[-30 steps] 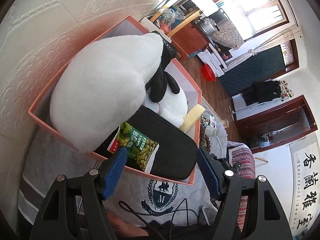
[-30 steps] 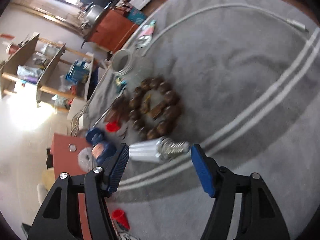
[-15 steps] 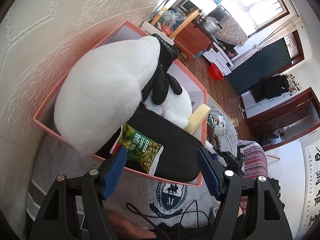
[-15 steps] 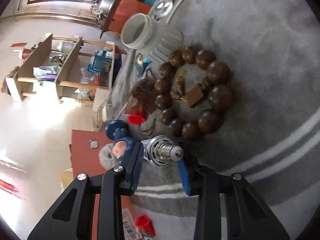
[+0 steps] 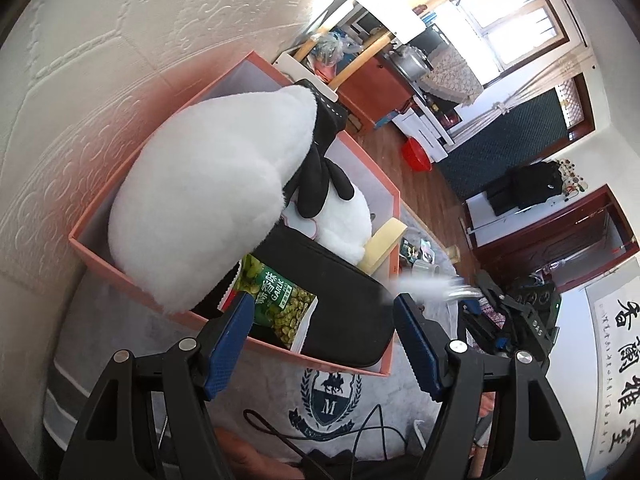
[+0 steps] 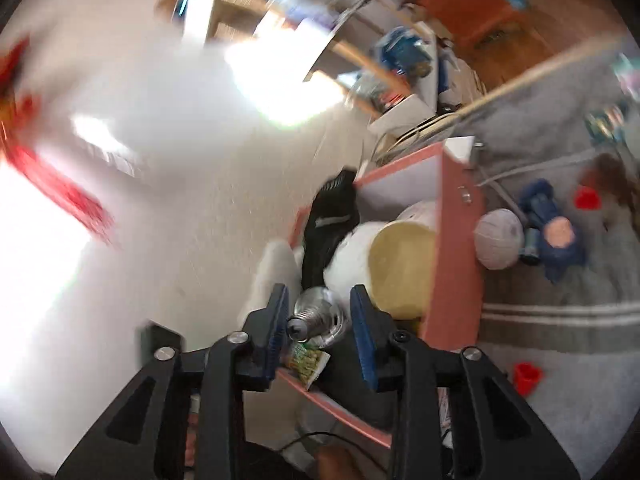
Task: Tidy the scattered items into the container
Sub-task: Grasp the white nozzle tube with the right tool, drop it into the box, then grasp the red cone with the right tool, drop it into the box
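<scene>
Surface: a grey carpet (image 6: 560, 280) with pale stripes and a crest, laid over wood flooring (image 5: 404, 176).

Container: a pink box (image 5: 390, 236) set on the carpet against an embossed white wall (image 5: 80, 80). It already holds a white plush toy (image 5: 208, 200) with black limbs, a black pouch (image 5: 340, 300), a green snack packet (image 5: 280, 300) and a yellow roll of tape (image 6: 400, 268).

Your left gripper (image 5: 324, 336): poised at the near rim of the box, jaws spread, nothing between them.

Your right gripper (image 6: 320, 328): over the box, a light bulb (image 6: 316, 316) between the pads with its screw base toward the camera; the jaws are opening. In the left view the bulb is a pale blur at the box's right corner.

Still loose on the carpet, beside the box's far wall: a grey ball (image 6: 498, 238), a blue doll (image 6: 554, 236), two small red cups (image 6: 528, 376), a white cable (image 6: 520, 172).

Room: wooden shelving (image 5: 420, 4), a bright window (image 5: 516, 4), a red basin (image 5: 416, 152), a dark red door frame (image 5: 552, 232), a calligraphy scroll (image 5: 620, 360).
</scene>
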### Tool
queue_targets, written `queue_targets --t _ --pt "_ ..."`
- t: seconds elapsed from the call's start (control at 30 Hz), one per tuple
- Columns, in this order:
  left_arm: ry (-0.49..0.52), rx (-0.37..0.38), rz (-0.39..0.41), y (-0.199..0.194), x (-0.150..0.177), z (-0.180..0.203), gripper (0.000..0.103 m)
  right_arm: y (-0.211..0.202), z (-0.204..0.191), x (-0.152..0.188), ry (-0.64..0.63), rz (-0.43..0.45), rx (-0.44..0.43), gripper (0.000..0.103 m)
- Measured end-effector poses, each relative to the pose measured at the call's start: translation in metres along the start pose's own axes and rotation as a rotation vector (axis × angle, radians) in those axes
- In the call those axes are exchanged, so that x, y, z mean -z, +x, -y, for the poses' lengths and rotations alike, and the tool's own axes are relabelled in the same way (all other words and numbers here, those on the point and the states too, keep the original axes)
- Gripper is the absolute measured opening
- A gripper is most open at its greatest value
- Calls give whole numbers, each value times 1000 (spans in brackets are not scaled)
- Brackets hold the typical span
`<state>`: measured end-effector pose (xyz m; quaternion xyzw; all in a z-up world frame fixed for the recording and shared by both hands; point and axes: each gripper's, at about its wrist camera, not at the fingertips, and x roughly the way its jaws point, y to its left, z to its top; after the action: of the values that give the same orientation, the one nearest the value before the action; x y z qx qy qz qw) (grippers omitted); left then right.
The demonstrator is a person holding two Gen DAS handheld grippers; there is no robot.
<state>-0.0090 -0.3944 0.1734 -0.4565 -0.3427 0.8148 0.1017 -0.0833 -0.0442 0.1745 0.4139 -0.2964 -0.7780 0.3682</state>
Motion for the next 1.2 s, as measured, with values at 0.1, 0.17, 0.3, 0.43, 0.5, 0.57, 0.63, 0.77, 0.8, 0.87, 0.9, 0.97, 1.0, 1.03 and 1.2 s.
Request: queue_targets --t 0.1,0.17,0.3,0.43,0.5,0.57,0.63,0.77,0.8,0.87,0.9,0.97,1.0,1.03,1.2 --pt "-11 12 4 -2 0 -2 71 -2 -6 6 -37 17 95 72" --pt "-16 19 5 -1 0 -2 71 -16 4 9 -26 33 100 72" --pt "-16 21 0 1 -1 -1 71 -42 52 21 48 11 193 70" --pt "-19 14 -4 1 0 0 71 -65 123 48 199 -26 293 67" --pt "-26 10 -5 1 -1 -2 71 -70 152 56 307 -30 298 65" --pt "-30 9 -2 1 -2 -3 71 -73 172 59 397 -26 295 65" --pt "-33 10 -1 1 -2 -4 71 -74 176 55 392 -24 320 65" --pt "-42 11 -9 3 -2 -5 71 -69 179 52 354 -43 373 58" --pt "-43 9 -13 4 -2 -5 71 -67 183 54 363 -47 375 57" --pt "-42 7 -16 5 -2 -5 71 -60 187 59 385 -61 338 57" --pt "-40 6 -16 5 -2 -5 71 -51 185 61 376 -87 303 56" --pt "-36 4 -15 5 -2 -4 71 -27 172 64 303 -155 290 56" --pt "-33 2 -15 6 -2 -4 71 -13 165 65 255 -188 301 56" --pt "-31 0 -16 6 -2 -3 71 3 158 67 214 -221 309 56" --pt "-39 -3 -6 4 -2 -5 71 50 154 80 117 -301 395 30"
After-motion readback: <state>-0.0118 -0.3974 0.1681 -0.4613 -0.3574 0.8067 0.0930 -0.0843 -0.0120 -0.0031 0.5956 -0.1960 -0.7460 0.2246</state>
